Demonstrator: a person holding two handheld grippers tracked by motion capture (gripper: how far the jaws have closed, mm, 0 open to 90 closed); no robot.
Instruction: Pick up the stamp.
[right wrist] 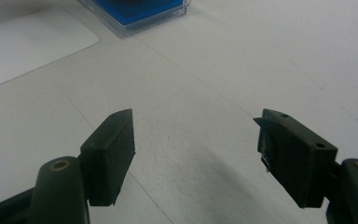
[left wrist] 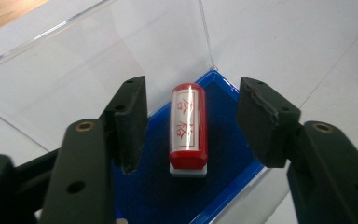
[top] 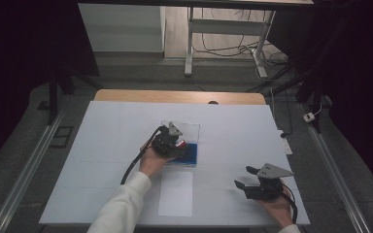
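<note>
A red cylindrical stamp [left wrist: 188, 128] with red characters on its white label stands in a blue ink pad box [left wrist: 233, 154] whose clear lid [left wrist: 98, 60] is swung up behind it. My left gripper [left wrist: 196, 122] is open, with one jaw on each side of the stamp and a gap to it on both sides. In the high view the left gripper [top: 178, 143] sits over the blue box [top: 191, 154] at mid-table. My right gripper [top: 243, 177] rests open near the front right, nothing between its jaws [right wrist: 196, 154].
A white sheet of paper [top: 176, 193] lies on the white table cover [top: 102, 145] in front of the box, between the two hands. The wooden table edge [top: 175, 96] runs along the back. The box corner [right wrist: 135, 11] and the paper [right wrist: 23, 46] appear in the right gripper view.
</note>
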